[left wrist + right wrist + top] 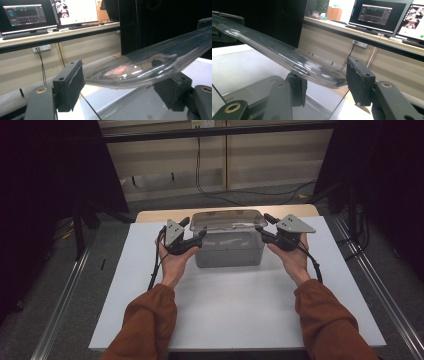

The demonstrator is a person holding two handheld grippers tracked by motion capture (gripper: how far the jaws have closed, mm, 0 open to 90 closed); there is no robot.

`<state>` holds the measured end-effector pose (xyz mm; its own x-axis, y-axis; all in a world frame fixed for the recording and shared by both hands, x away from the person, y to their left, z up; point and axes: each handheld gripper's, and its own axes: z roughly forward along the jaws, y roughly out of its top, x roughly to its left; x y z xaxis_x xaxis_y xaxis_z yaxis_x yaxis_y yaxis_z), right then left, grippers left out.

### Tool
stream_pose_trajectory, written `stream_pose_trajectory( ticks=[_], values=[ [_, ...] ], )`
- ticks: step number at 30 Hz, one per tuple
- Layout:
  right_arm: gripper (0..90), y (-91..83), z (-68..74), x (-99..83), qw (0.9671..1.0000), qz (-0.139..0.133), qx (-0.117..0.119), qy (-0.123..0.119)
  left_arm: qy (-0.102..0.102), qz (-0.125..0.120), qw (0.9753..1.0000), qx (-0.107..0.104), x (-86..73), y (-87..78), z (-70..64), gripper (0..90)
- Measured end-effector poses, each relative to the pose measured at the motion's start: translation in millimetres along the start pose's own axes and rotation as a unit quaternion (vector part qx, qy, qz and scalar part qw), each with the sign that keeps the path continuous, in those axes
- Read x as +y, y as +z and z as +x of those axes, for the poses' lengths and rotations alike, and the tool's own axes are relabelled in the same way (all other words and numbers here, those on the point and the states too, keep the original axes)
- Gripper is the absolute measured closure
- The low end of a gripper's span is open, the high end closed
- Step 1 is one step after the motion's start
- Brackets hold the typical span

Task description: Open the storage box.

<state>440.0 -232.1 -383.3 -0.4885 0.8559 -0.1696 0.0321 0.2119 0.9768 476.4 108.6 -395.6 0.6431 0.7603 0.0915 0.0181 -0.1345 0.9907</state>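
A clear plastic bin (229,251) stands at the middle of the white table (235,310), with a clear lid (228,219) on top. My left gripper (200,236) is at the lid's left end. Its jaws stand wide apart around the lid's rim (140,72), which runs across the gap between the pads (71,82). My right gripper (261,233) is at the lid's right end. Its jaws are closer together, and the lid's curved edge (312,68) is pressed between the pads (358,82).
The table's wooden far edge (160,215) lies just behind the bin. Black stands and cables (200,185) sit on the floor beyond. Monitors (374,15) stand on a bench at the back. Bare white table lies between the bin and the person's sleeves (150,320).
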Motion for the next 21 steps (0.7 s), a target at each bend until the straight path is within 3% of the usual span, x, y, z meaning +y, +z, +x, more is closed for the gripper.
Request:
stream_pose_trajectory(
  ticks=[8, 12, 19, 21],
  values=[
    [53.1, 3.4, -4.1, 5.1, 1.0, -0.006, 0.002, 0.005, -0.001, -0.001, 1.0, 0.004, 2.5, 6.4, 3.8, 30.1],
    [53.6, 6.8, -7.4, 9.1, 0.9999, -0.01, 0.002, 0.01, 0.019, 0.005, 0.9998, 0.008, 4.8, 8.1, 7.1, 37.2],
    [54.2, 11.4, -9.6, 9.6, 0.9998, -0.011, 0.001, 0.013, 0.02, 0.004, 0.9997, 0.011, 5.0, 13.3, 10.7, 39.3],
    [54.5, 12.3, -10.6, 10.4, 0.9998, -0.013, 0.0, 0.013, 0.011, 0.002, 0.9999, 0.01, 5.7, 15.2, 11.8, 39.3]
  ],
)
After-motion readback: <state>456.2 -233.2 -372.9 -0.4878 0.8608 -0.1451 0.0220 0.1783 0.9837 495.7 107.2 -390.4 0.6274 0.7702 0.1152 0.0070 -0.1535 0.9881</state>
